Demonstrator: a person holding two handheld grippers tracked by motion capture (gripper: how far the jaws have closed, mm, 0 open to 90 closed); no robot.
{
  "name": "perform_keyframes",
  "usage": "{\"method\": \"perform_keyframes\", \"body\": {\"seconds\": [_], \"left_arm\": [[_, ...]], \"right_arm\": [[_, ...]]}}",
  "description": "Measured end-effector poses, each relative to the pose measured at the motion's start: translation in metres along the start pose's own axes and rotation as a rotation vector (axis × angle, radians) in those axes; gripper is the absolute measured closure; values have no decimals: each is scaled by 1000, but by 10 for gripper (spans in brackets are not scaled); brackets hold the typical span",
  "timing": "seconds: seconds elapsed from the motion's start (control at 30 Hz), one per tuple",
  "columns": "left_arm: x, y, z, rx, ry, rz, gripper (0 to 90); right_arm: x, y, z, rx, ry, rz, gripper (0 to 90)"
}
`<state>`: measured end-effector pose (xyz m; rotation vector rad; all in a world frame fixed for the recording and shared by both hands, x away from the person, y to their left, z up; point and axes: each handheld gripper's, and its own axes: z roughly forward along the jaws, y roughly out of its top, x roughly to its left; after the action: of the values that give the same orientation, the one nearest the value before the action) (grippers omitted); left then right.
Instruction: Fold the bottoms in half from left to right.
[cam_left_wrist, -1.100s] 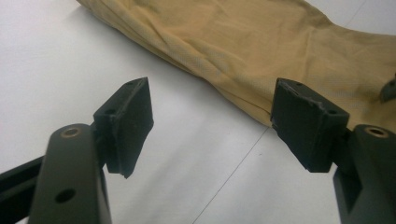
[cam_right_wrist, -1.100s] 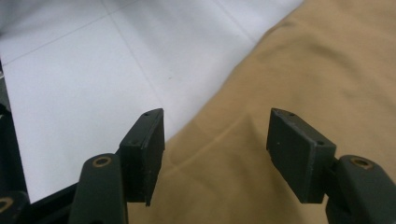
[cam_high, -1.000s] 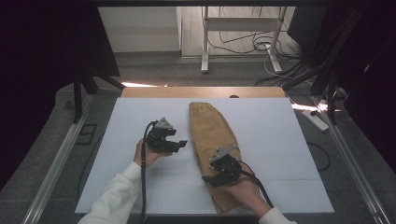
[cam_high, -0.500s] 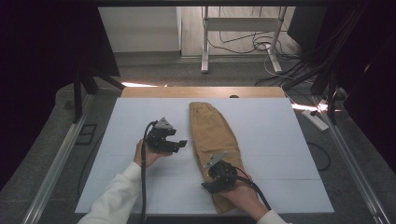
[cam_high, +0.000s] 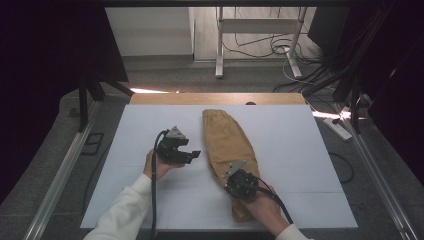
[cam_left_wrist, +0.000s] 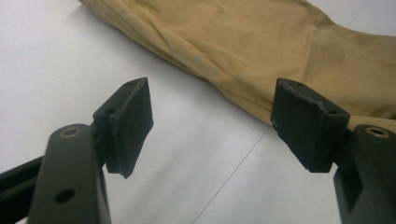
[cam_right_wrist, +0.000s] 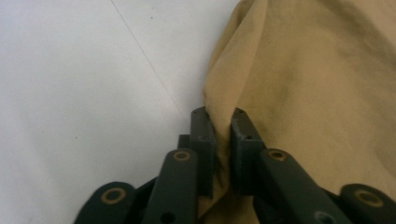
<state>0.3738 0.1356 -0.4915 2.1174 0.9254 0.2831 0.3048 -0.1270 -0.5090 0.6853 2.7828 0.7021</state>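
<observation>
Against the earlier frames, the change lies at the near end of the tan garment (cam_high: 227, 145): the right gripper (cam_high: 239, 186), which sat a little farther up the cloth with its fingers parted, now rests lower on it toward the near edge of the desk (cam_high: 310, 155), and its fingers have just been closing with cloth between them; in the right gripper view they are pressed together on a fold at the garment's edge (cam_right_wrist: 299, 93), one finger (cam_right_wrist: 201, 140) on the desk side of the fold and the other on the cloth side. The garment itself lies as before, a long narrow shape running from the far middle of the desk toward the near edge, with its near end under the right hand. The left gripper (cam_high: 192, 154) has stayed just to the left of the garment, lifted off the desk in the left hand (cam_high: 157, 165), its fingers (cam_left_wrist: 128, 123) spread wide and holding nothing, pointing at the garment's left edge in the left gripper view. The desk is a white sheeted top with faint seams, a strip of bare wood (cam_high: 215, 98) showing along its far edge. Beyond the garment's far end lies grey floor (cam_high: 165, 75), a white frame stand (cam_high: 260, 30), loose cables (cam_high: 270, 50), a power strip (cam_high: 340, 130) off to the right, and dark drapes (cam_high: 50, 60) on both sides
</observation>
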Motion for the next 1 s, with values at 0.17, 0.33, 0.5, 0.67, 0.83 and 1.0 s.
{"method": "perform_keyframes", "body": {"seconds": [0.17,0.33,0.5,0.67,0.83,1.0], "left_arm": [[-1,0,0,-2,0,1,289],[0,0,1,-2,0,-3,289],[0,0,0,0,0,0,290],[1,0,1,-4,1,-1,289],[1,0,1,-2,1,-4,289],[1,0,0,-1,0,0,289]], "right_arm": [[-4,-2,-1,-8,34,30,850],[-1,0,-2,-31,69,27,853],[4,3,-5,-67,116,26,853],[16,10,-4,-96,182,-2,852],[29,20,3,-94,217,-32,851],[40,21,8,-86,244,-56,851]]}}
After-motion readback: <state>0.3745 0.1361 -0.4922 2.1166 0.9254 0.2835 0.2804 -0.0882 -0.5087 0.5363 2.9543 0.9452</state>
